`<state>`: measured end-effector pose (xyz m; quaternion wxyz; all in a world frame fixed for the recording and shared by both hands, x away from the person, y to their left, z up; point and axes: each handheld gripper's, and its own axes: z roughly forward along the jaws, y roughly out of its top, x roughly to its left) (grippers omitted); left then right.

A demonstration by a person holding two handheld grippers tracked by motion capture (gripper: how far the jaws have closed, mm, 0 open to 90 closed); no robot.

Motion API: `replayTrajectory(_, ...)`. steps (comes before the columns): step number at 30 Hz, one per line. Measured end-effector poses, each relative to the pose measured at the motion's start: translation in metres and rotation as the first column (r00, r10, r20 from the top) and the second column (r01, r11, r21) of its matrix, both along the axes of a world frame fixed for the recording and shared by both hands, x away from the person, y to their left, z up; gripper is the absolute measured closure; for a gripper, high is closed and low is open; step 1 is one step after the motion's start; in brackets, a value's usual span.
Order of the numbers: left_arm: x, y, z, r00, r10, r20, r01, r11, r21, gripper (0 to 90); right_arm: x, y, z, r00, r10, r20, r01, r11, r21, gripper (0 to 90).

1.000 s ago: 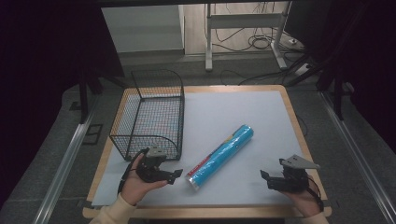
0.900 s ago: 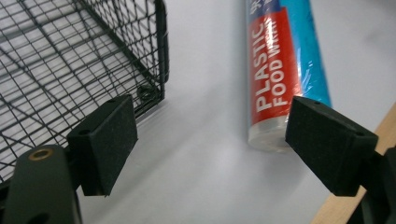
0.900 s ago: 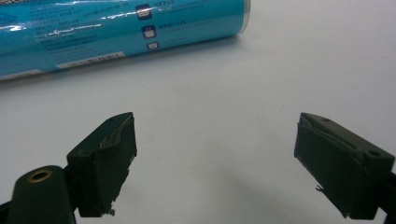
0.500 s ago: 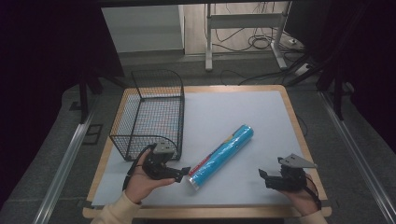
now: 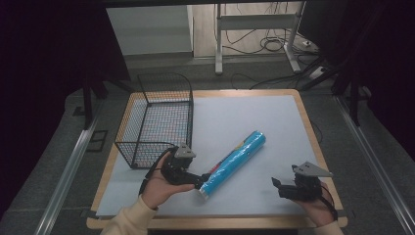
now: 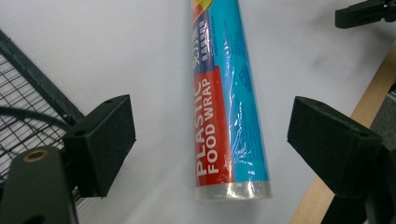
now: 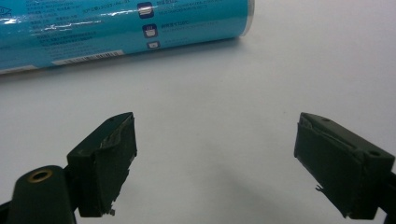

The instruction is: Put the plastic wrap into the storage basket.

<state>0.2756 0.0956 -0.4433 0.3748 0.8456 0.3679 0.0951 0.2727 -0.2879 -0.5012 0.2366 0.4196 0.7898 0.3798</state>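
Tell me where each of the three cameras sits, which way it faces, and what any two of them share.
High view: above the near edge, looking forward and down at the table; forearms, left gripper, right gripper.
Left gripper view: rides the left gripper, open jaws flanking the food wrap roll.
Right gripper view: rides the right gripper, jaws open, empty.
Shared: the roll and the table.

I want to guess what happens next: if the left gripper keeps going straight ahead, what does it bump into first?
Probably the near end of the blue plastic food wrap roll, lying between the left gripper's open jaws.
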Motion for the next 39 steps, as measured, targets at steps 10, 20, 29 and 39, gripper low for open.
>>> replayTrajectory(10,0.007,-0.011,-0.001,0.9999,-0.011,-0.007,0.012,0.9997,0.020,15.5,0.000,0.000,-0.001,1.0000,-0.002,-0.001,0.002,1.0000,-0.008,13.5)
replayTrajectory(20,0.015,-0.028,-0.002,0.9992,-0.038,-0.017,0.038,0.9989,0.027,15.7,-0.001,-0.001,0.000,1.0000,0.001,0.001,0.000,0.9998,-0.018,13.5)
replayTrajectory(29,0.025,-0.055,0.005,0.9987,-0.051,-0.004,0.051,0.9955,0.079,16.6,-0.001,-0.001,0.000,1.0000,-0.003,-0.003,0.003,0.9998,-0.018,13.5)
replayTrajectory(39,0.042,-0.084,0.003,0.9970,-0.068,-0.038,0.072,0.9903,0.119,16.7,-0.001,-0.001,-0.001,1.0000,-0.004,-0.005,0.004,0.9998,-0.021,13.5)
